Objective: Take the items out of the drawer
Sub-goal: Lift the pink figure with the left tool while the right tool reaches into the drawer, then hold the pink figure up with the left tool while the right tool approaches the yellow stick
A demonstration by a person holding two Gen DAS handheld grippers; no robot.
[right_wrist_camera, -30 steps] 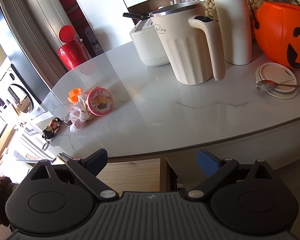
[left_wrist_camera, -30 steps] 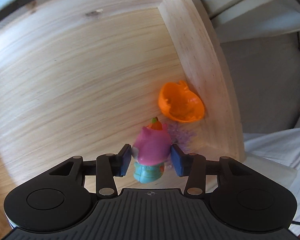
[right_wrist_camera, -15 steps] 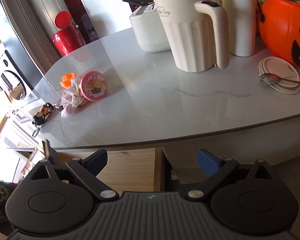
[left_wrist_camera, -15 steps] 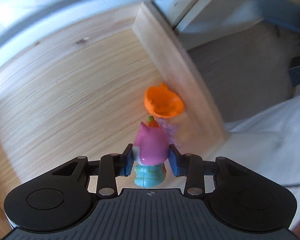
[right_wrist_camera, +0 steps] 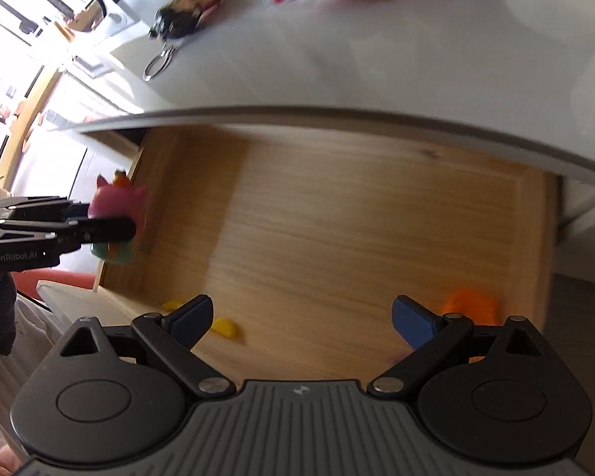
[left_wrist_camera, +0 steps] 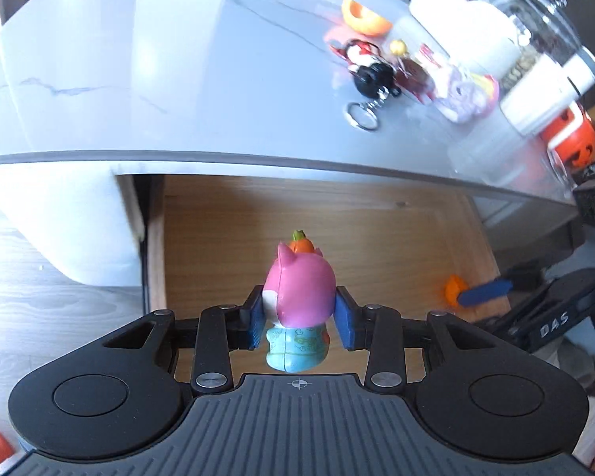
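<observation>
My left gripper [left_wrist_camera: 299, 313] is shut on a pink figurine [left_wrist_camera: 301, 285] with a teal base and a small orange pumpkin on its head, held above the open wooden drawer [left_wrist_camera: 377, 238]. The right wrist view shows the same figurine [right_wrist_camera: 117, 202] at the drawer's left wall. My right gripper [right_wrist_camera: 303, 317] stands open over the drawer floor [right_wrist_camera: 337, 218]. An orange cup-like piece [right_wrist_camera: 472, 303] lies in the drawer's right front corner, just beyond the right fingertip. A yellow bit [right_wrist_camera: 226, 327] lies by the left fingertip. The left wrist view shows the orange piece [left_wrist_camera: 454, 287] partly hidden behind a blue finger.
The marble countertop [left_wrist_camera: 178, 79] overhangs the back of the drawer. On it lie a keychain doll [left_wrist_camera: 371, 75], an orange shell [left_wrist_camera: 365, 18], a pastel toy bundle [left_wrist_camera: 460, 91], a glass jar [left_wrist_camera: 543, 39] and an orange pumpkin bucket [left_wrist_camera: 571, 139].
My left gripper has lifted the pink figurine out of the drawer corner and now faces the countertop. My right gripper has dropped from countertop height into the drawer beside the orange piece.
</observation>
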